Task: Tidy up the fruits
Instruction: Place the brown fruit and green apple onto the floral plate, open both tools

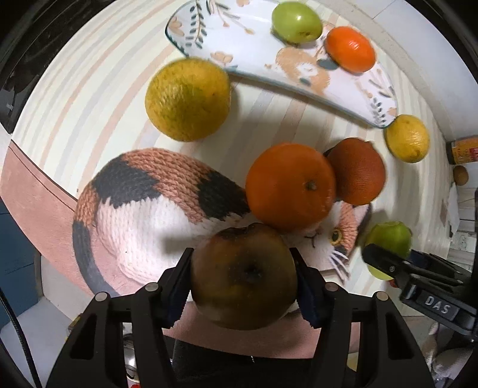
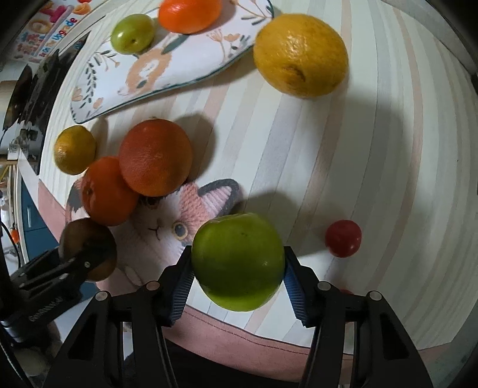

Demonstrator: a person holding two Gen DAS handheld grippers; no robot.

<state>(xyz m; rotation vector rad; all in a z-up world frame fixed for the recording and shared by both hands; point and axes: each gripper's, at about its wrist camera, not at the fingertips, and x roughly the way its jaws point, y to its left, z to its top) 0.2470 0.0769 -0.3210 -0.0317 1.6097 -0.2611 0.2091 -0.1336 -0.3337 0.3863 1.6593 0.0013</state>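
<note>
**Both grippers hold fruit over the cat mat**

The left gripper [image 1: 243, 276] has its jaws closed on a brownish, bruised apple [image 1: 243, 276]; the right gripper [image 2: 237, 262] clamps a bright green apple [image 2: 237, 262]. Both hang near the knitted-cat placemat [image 1: 143, 209]. Only the right view shows a small red tomato [image 2: 343, 238] on the striped tabletop [image 2: 373, 149]. The floral plate [image 1: 239, 32], far off, carries a small green fruit [image 1: 296, 22] and a tangerine [image 1: 350, 49].
</note>
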